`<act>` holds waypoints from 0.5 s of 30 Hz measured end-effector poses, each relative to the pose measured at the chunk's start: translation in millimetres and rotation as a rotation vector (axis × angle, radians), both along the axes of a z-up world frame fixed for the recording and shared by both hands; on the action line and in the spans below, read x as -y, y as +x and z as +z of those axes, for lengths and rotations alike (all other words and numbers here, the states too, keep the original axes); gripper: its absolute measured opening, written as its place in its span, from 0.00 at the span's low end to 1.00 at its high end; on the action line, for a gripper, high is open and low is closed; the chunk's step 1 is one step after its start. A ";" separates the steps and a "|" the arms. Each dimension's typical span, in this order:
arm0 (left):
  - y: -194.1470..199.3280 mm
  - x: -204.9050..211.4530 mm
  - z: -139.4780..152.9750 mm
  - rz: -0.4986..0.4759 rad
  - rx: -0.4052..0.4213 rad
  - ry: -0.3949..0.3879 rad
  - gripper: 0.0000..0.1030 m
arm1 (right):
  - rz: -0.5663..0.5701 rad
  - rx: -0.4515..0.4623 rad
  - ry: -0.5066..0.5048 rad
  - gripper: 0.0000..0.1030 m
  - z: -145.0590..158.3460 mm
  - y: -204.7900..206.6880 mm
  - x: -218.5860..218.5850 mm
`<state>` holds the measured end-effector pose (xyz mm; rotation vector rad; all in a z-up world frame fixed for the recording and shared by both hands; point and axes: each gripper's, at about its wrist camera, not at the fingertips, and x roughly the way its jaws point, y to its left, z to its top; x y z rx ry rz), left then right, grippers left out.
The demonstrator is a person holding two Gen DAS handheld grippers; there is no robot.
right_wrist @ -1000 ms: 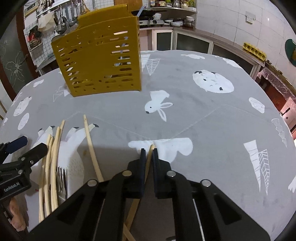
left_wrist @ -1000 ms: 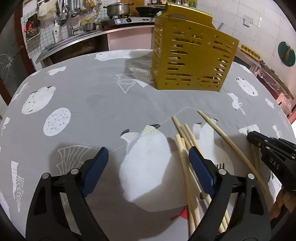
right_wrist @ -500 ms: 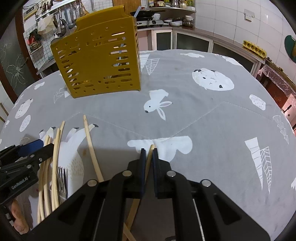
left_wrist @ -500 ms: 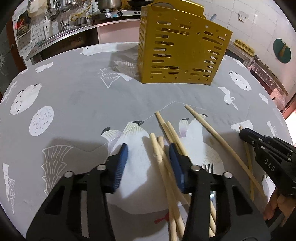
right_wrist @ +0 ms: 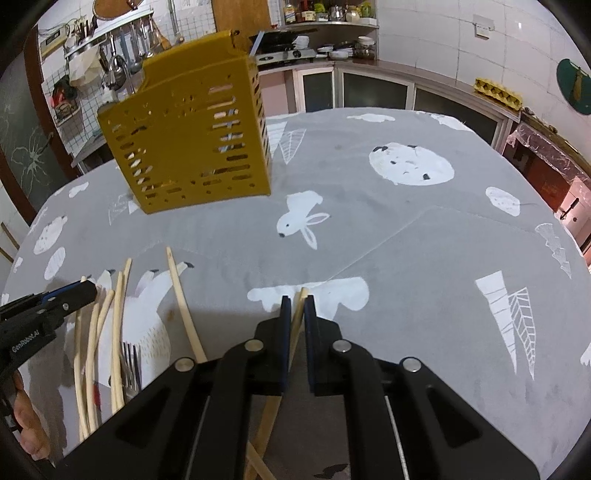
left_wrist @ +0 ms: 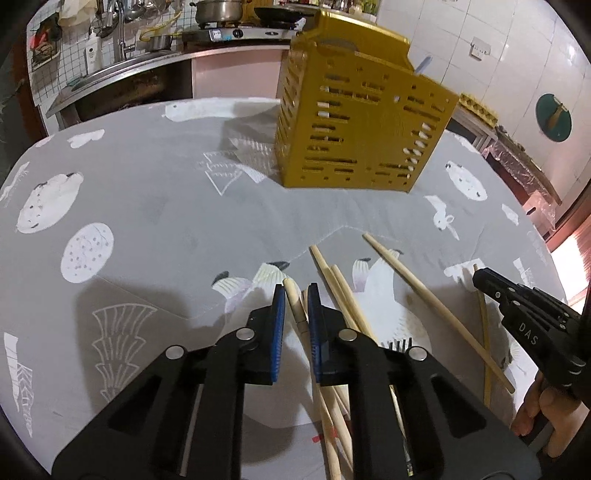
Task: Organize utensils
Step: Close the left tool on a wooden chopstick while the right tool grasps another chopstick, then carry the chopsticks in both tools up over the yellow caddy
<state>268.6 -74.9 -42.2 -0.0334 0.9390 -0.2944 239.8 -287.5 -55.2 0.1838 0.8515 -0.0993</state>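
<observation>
Several wooden chopsticks [left_wrist: 341,291] and a metal fork [left_wrist: 399,345] lie on the grey patterned tablecloth [left_wrist: 166,221]. My left gripper [left_wrist: 295,295] is shut on one chopstick [left_wrist: 293,297] at the left of the pile. My right gripper [right_wrist: 297,306] is shut on another chopstick [right_wrist: 301,301], low over the cloth. It shows in the left wrist view [left_wrist: 480,277] at the right. The yellow slotted utensil holder [left_wrist: 358,125] stands upright at the far side of the table; it also shows in the right wrist view [right_wrist: 188,136]. The fork [right_wrist: 127,363] lies among the chopsticks [right_wrist: 118,317].
One long chopstick [left_wrist: 424,299] lies diagonally between the two grippers. A kitchen counter with a sink [left_wrist: 122,70] and a stove with a pot [left_wrist: 218,11] runs behind the table. Cabinets [right_wrist: 369,88] stand behind the table at the right.
My left gripper has moved right over the pile and closed from wide open onto one chopstick. My right gripper has stayed shut on its chopstick, nearly still.
</observation>
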 end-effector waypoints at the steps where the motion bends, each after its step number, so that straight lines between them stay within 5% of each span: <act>1: -1.4 -1.6 4.6 0.003 0.015 0.001 0.11 | -0.001 0.005 0.001 0.07 1.9 -0.7 0.6; 15: -19.3 -31.4 69.0 0.036 0.208 0.007 0.10 | -0.031 0.172 -0.007 0.05 59.6 -13.9 11.1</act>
